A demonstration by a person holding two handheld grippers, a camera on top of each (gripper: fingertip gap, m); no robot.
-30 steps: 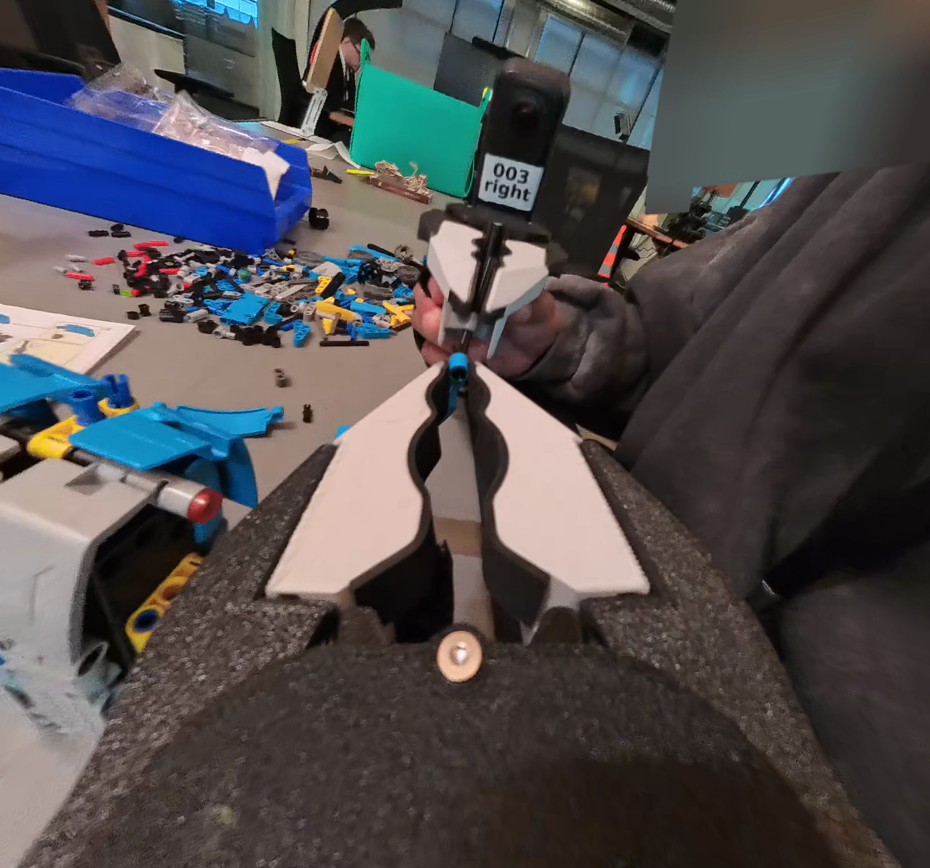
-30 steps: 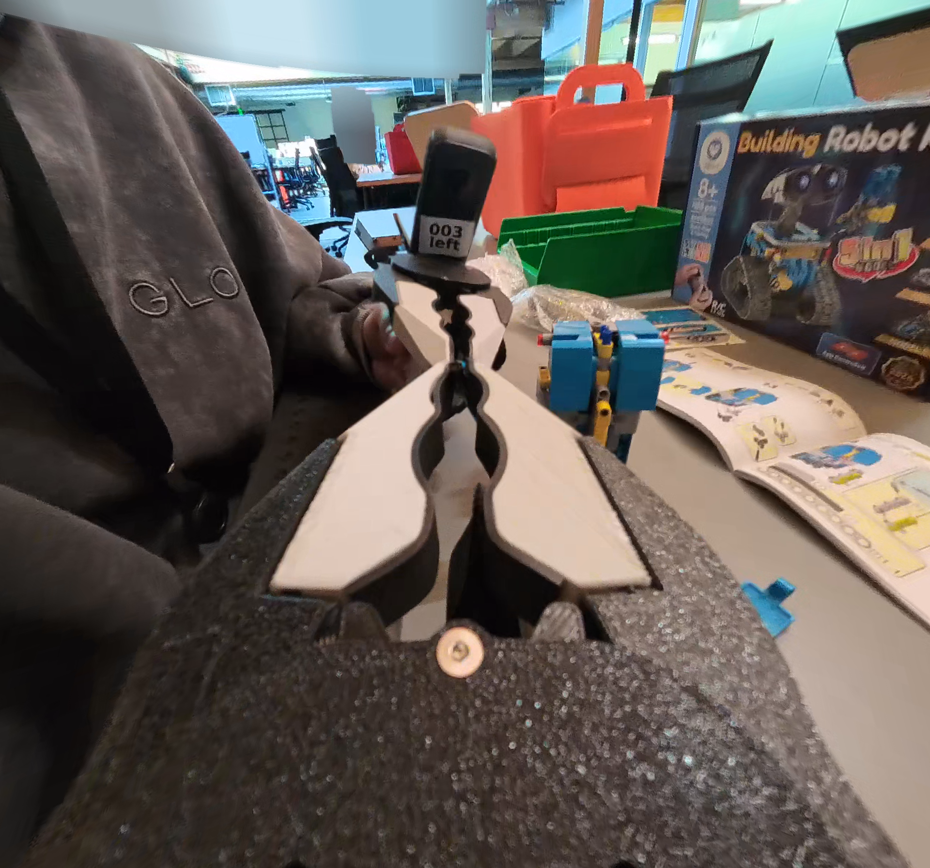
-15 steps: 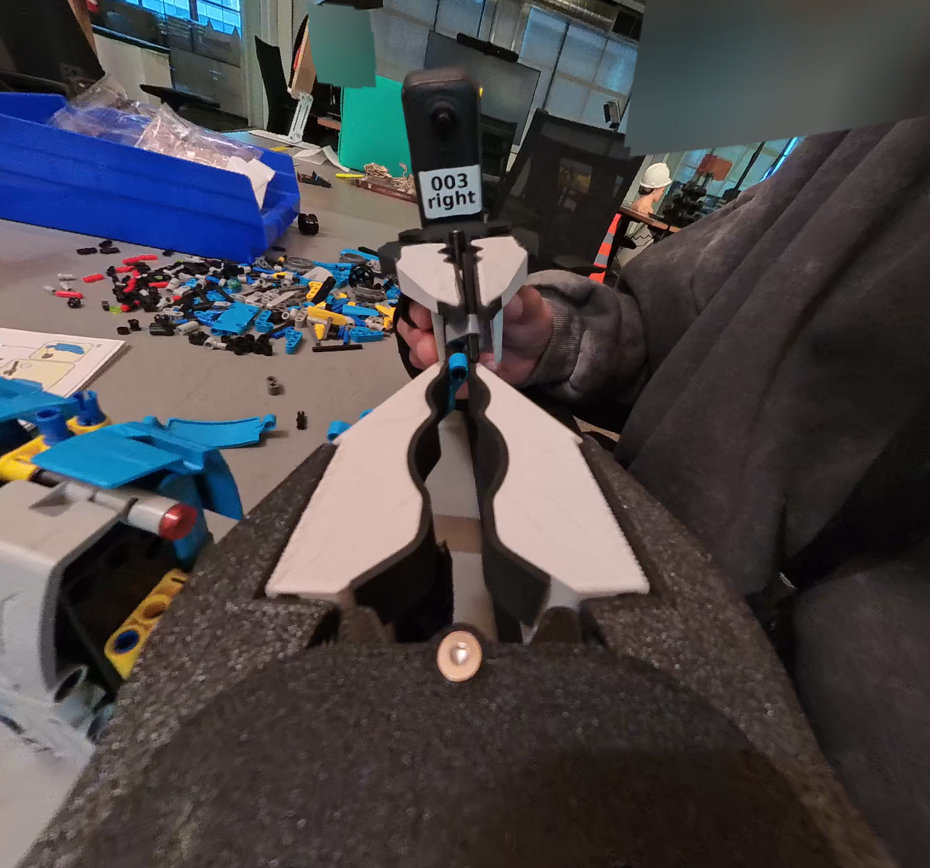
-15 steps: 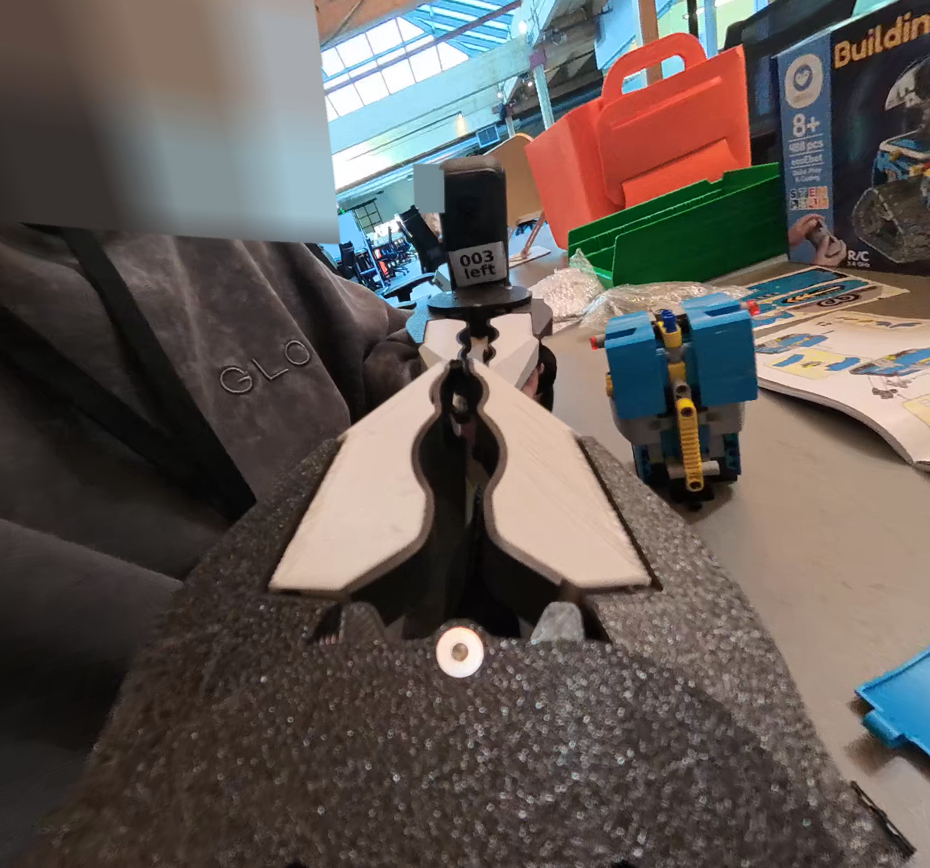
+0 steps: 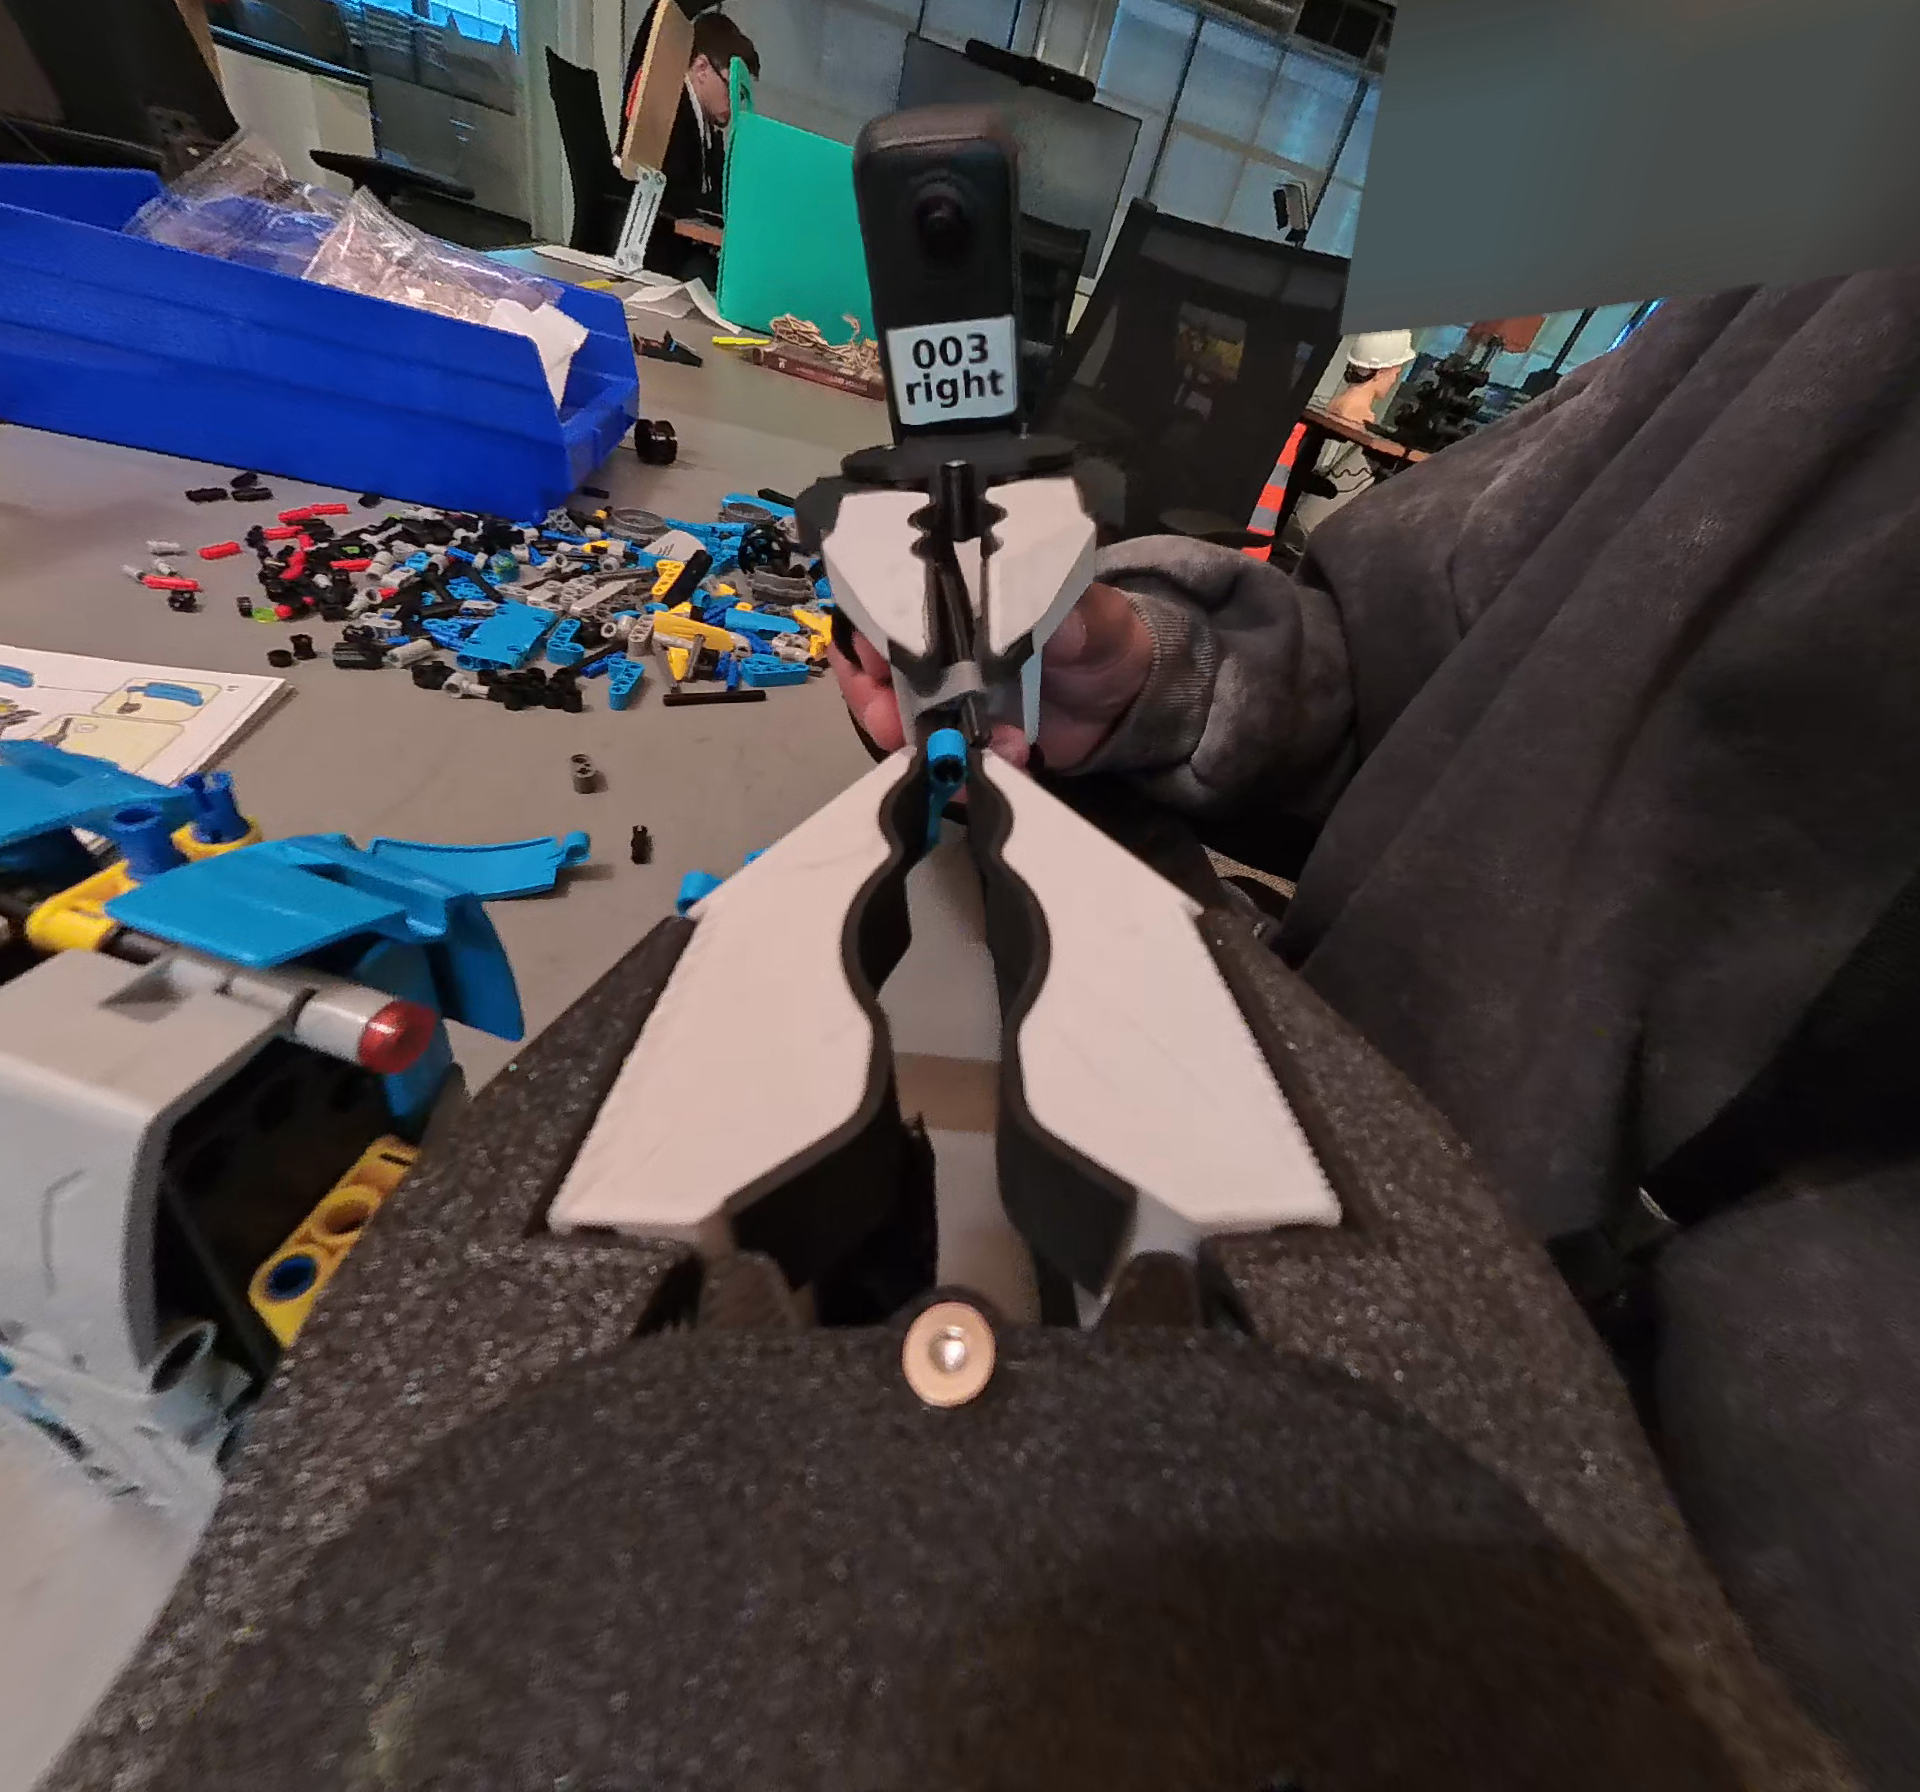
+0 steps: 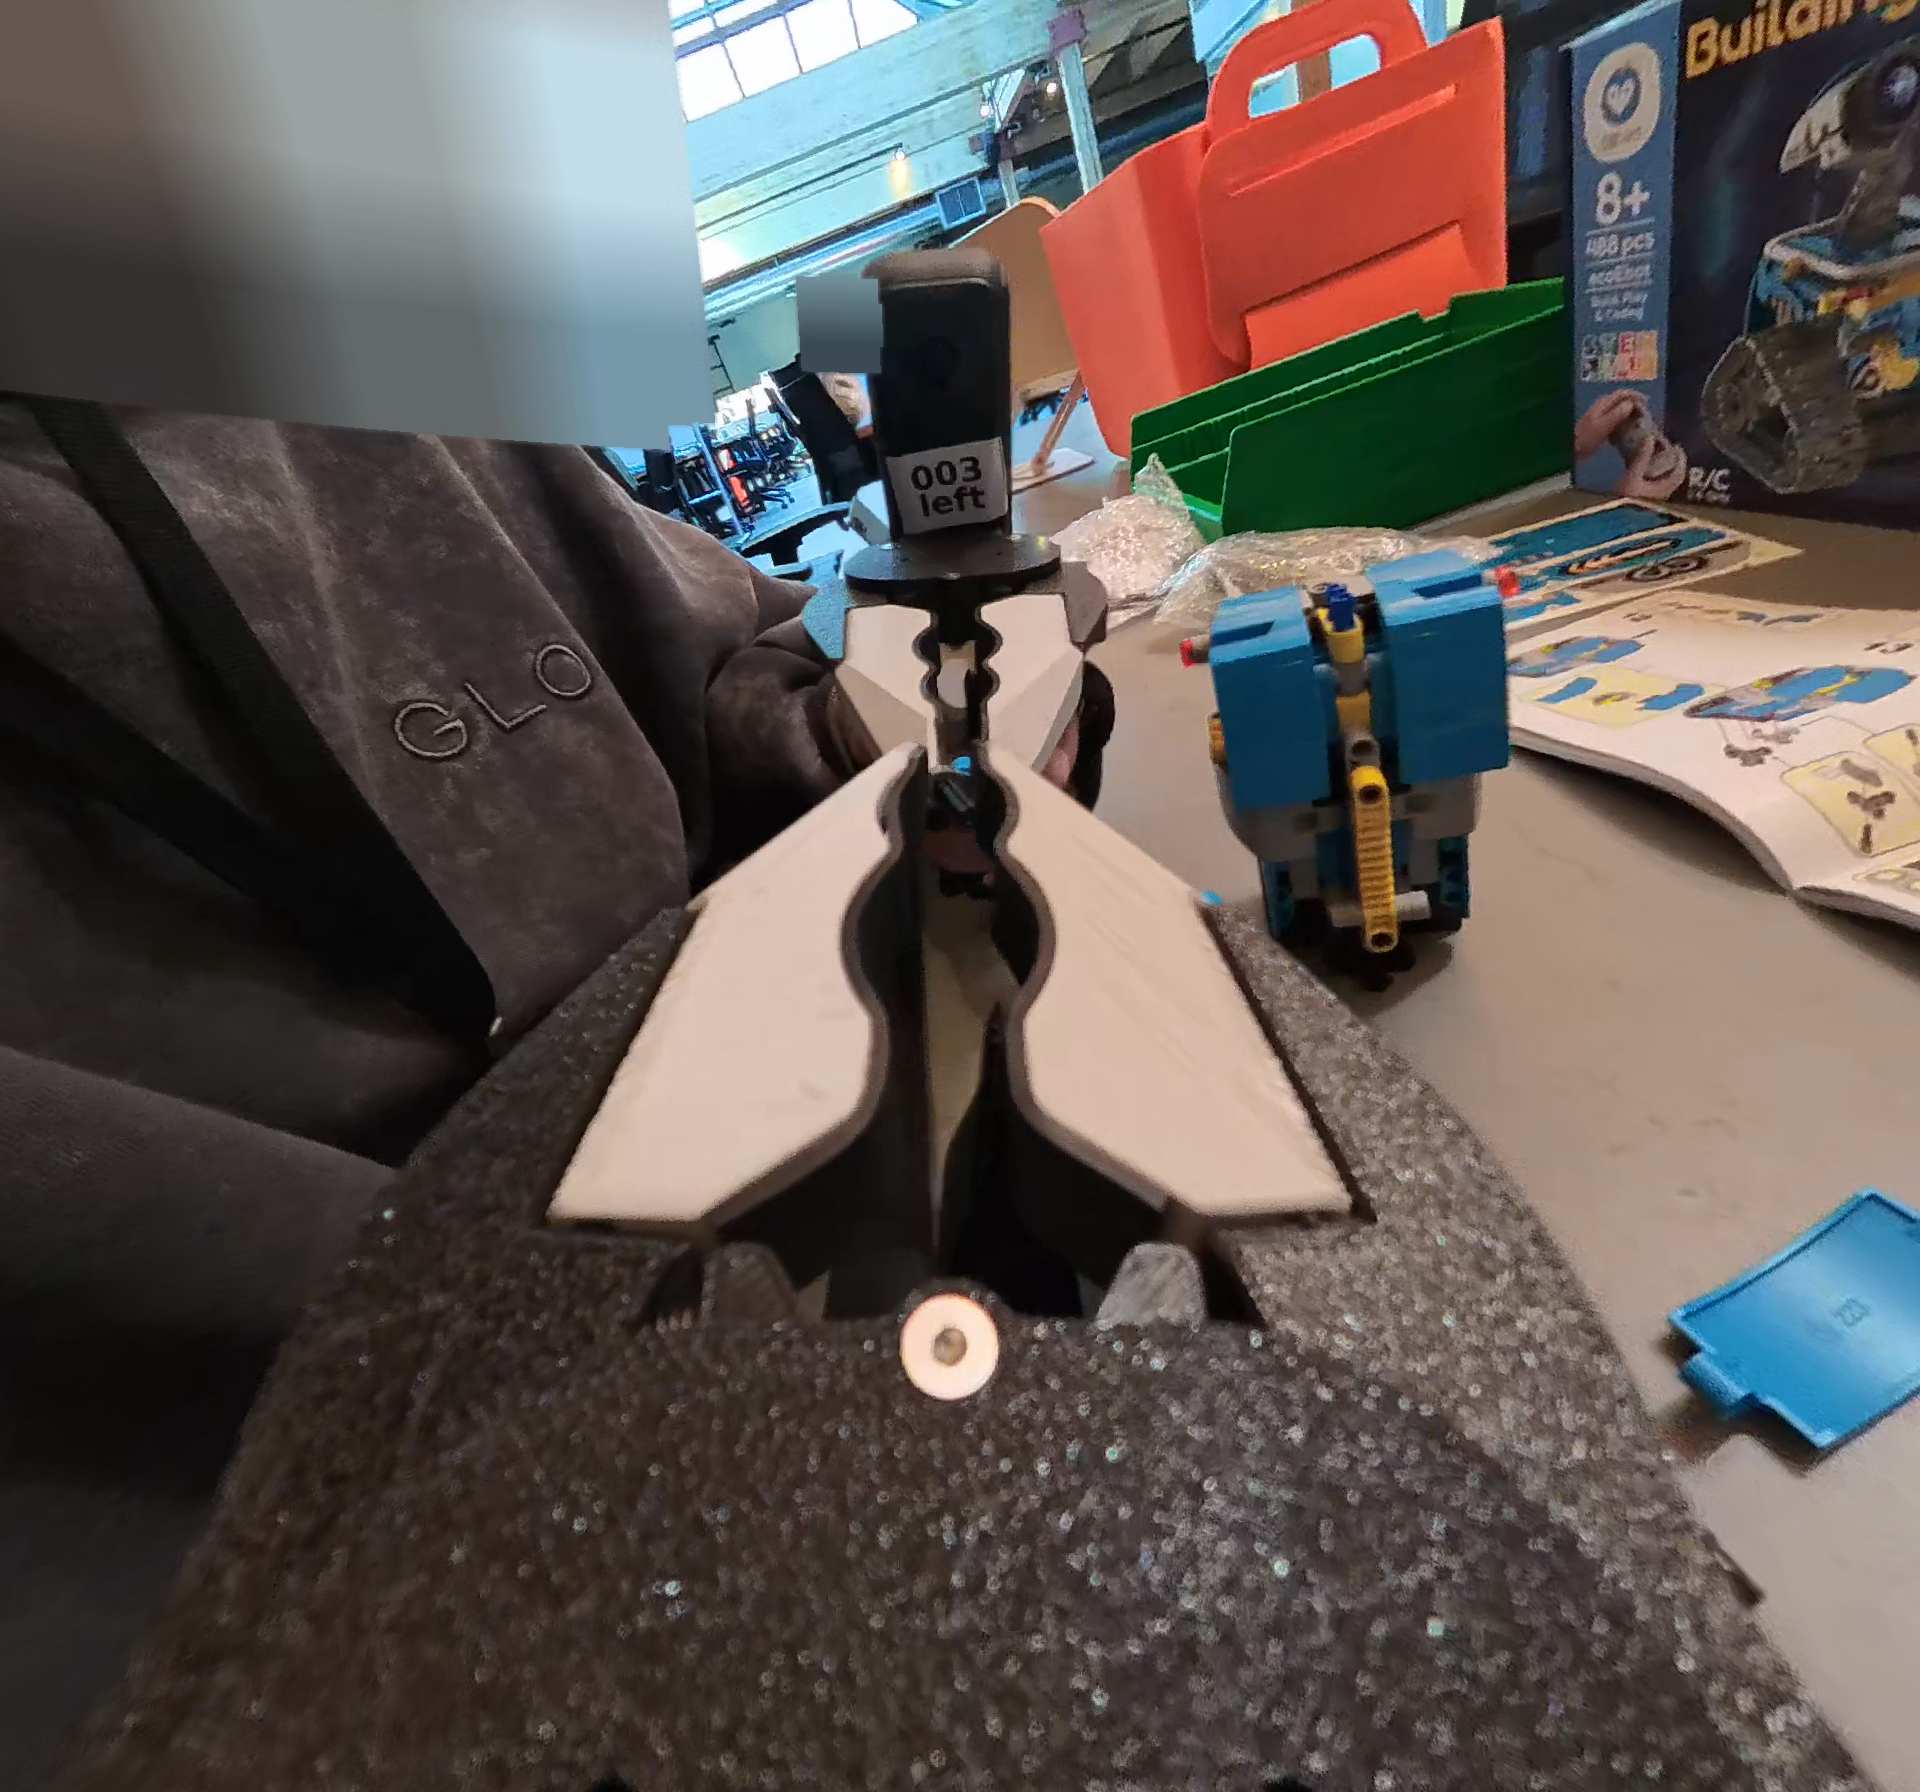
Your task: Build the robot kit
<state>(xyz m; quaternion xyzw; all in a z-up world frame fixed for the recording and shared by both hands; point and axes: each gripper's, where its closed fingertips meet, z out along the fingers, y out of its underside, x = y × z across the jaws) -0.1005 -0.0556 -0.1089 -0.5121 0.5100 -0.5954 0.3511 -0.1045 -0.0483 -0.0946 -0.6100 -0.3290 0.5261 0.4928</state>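
My left gripper (image 5: 951, 774) is shut on a small blue connector piece (image 5: 943, 784) that sticks out at its tips. My right gripper (image 5: 966, 719) faces it tip to tip, shut on a thin black axle (image 5: 951, 589) that carries a grey bush (image 5: 961, 677). The axle's end meets the blue piece. In the right wrist view my right gripper (image 6: 954, 771) is shut with a dark piece and a bit of blue at its tips. The left gripper (image 6: 961, 703) is right behind it. Both are held in the air in front of a person's dark grey sweatshirt (image 6: 364, 755).
A pile of loose building pieces (image 5: 520, 599) and a blue bin (image 5: 260, 350) lie on the grey table. A partly built blue and grey model (image 6: 1351, 734) stands near, with an open booklet (image 6: 1714, 734), a blue panel (image 6: 1808, 1316), a green bin (image 6: 1382, 412) and the kit's box (image 6: 1766, 236). Less than 4 cm separates the two grippers' tips.
Both grippers stay shut and tip to tip. The right gripper has turned from tilted to upright and come slightly closer to the left one.
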